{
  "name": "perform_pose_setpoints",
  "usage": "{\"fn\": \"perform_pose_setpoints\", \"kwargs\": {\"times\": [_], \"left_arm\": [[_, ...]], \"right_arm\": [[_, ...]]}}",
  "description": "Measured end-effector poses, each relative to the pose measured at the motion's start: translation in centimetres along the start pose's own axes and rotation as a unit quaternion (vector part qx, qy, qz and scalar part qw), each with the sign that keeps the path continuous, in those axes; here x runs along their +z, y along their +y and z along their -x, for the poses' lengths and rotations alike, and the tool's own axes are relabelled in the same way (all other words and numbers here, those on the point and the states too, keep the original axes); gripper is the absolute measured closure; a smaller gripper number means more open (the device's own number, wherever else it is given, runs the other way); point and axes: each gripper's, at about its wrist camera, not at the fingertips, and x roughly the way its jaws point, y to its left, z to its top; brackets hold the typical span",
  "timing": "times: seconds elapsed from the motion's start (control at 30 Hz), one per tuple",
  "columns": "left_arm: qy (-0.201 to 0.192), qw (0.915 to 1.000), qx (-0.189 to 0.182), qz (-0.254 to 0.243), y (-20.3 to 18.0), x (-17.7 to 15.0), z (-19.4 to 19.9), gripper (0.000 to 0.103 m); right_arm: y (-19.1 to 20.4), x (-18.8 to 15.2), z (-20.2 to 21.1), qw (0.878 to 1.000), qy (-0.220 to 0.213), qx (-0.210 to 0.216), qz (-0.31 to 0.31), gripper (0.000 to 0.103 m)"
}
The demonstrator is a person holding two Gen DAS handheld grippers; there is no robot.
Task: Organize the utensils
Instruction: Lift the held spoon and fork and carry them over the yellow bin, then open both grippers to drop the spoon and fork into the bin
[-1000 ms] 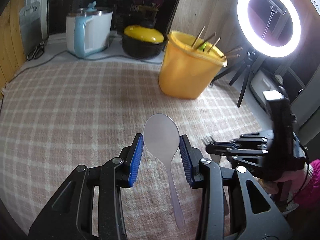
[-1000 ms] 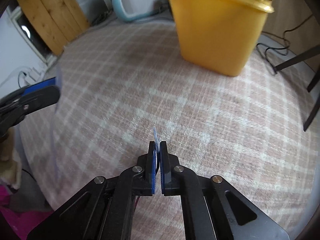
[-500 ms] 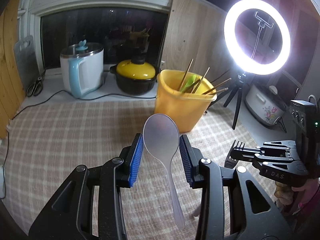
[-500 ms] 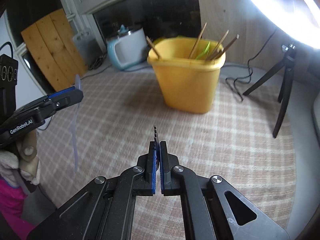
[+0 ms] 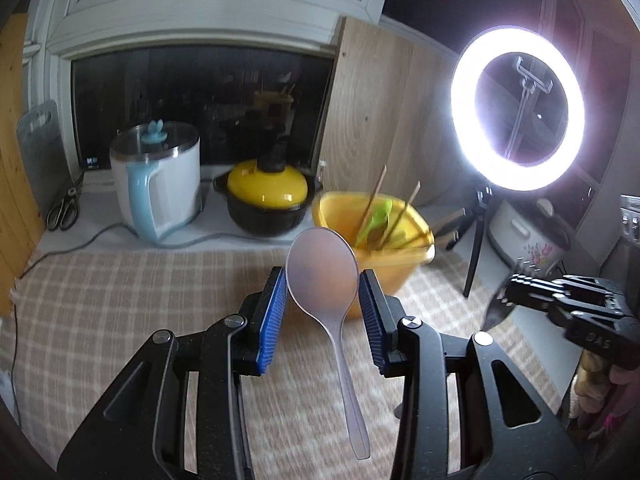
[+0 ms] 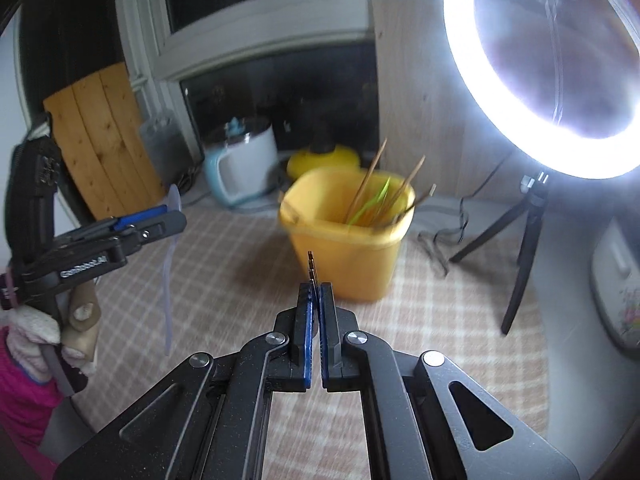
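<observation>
My left gripper [image 5: 322, 276] is shut on a translucent plastic rice spoon [image 5: 323, 276], bowl up between the blue pads, handle hanging down. It is held in the air over the checked cloth, in front of the yellow bucket [image 5: 384, 264]. My right gripper [image 6: 316, 292] is shut on a dark fork [image 6: 312, 266], seen edge-on, tines up, in front of the same bucket [image 6: 352, 240]. The bucket holds several chopsticks and a green utensil [image 5: 376, 220]. The right gripper with the fork also shows in the left wrist view [image 5: 516, 280]; the left gripper with the spoon shows in the right wrist view [image 6: 176, 216].
A white and blue kettle [image 5: 158, 184] and a black pot with a yellow lid [image 5: 268, 200] stand on the sill behind. A lit ring light [image 5: 516, 108] on a tripod [image 6: 520, 248] stands right of the bucket. Scissors [image 5: 64, 208] lie at far left.
Both grippers have risen and tilted up from the cloth, carrying the spoon and the fork. The bucket now shows lower, with its inside in view.
</observation>
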Motion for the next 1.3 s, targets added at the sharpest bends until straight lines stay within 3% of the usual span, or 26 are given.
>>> {"fn": "perform_pose_setpoints", "kwargs": {"times": [0.33, 0.63, 0.9, 1.3], "left_arm": [[-0.049, 0.9986, -0.018, 0.005, -0.1, 7.2, -3.1, 0.066], [-0.067, 0.9976, -0.013, -0.011, -0.8, 10.9, -7.3, 0.066], [-0.067, 0.9974, -0.007, -0.025, -1.7, 11.5, -11.8, 0.066], [-0.037, 0.9983, 0.0, -0.045, -1.5, 9.2, -15.6, 0.066]], "right_arm": [[-1.8, 5.6, 2.5, 0.997, -0.069, -0.037, 0.003, 0.102], [-2.4, 8.9, 1.6, 0.993, -0.095, -0.066, 0.011, 0.102], [-3.0, 10.9, 0.2, 0.989, -0.11, -0.095, 0.013, 0.102], [-4.0, 9.9, -5.7, 0.995, -0.052, -0.087, 0.001, 0.102]]}}
